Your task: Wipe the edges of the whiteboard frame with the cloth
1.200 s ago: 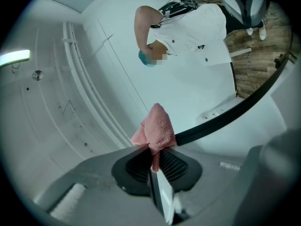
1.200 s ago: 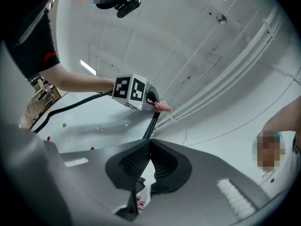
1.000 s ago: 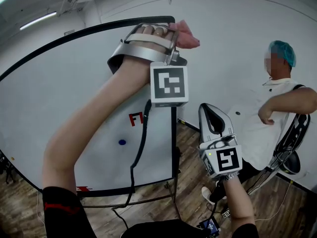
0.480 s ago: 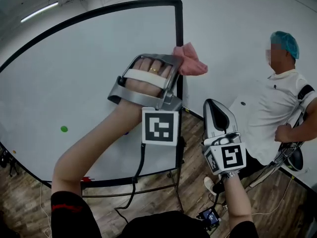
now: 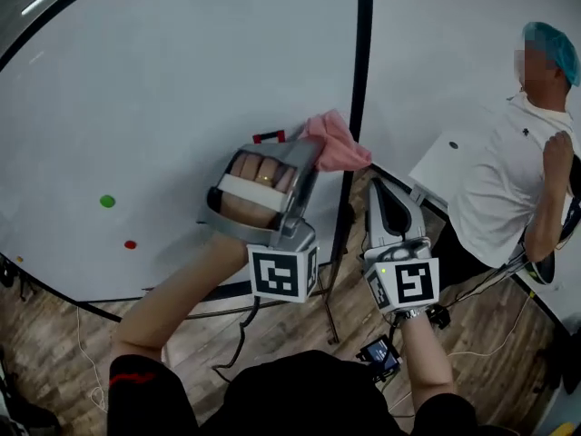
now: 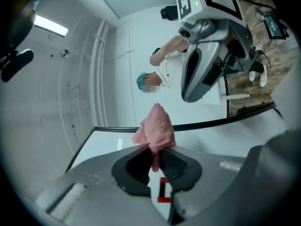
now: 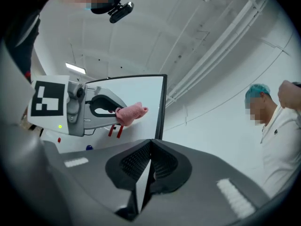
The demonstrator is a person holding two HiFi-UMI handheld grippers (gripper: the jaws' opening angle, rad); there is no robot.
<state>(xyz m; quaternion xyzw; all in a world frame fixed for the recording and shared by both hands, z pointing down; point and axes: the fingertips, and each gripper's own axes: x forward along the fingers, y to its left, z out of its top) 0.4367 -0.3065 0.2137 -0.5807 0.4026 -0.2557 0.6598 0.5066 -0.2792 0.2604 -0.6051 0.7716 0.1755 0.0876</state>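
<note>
The whiteboard (image 5: pixel 182 80) has a black frame (image 5: pixel 361 80). A pink cloth (image 5: pixel 334 143) lies against the frame's right vertical edge, about halfway down. My left gripper (image 5: pixel 310 151) is shut on the cloth (image 6: pixel 156 128), which sticks out beyond the jaws; the frame (image 6: pixel 225 121) runs just behind it. My right gripper (image 5: pixel 381 193) hangs lower, just right of the frame, apart from the board. Its jaws are shut with nothing between them (image 7: pixel 150 145). The right gripper view shows the left gripper (image 7: pixel 113 111) with the cloth (image 7: pixel 131 112) next to the frame (image 7: pixel 162 107).
A person (image 5: pixel 508 180) in a white shirt and teal cap sits at the right, close to the board's edge. A green magnet (image 5: pixel 107 201) and a red one (image 5: pixel 130 243) sit on the board. The stand's legs (image 5: pixel 327 307) and cables lie on the wood floor.
My left gripper has carried the cloth down the frame's right edge, from near the top corner to about mid-height. The right gripper stayed low beside it.
</note>
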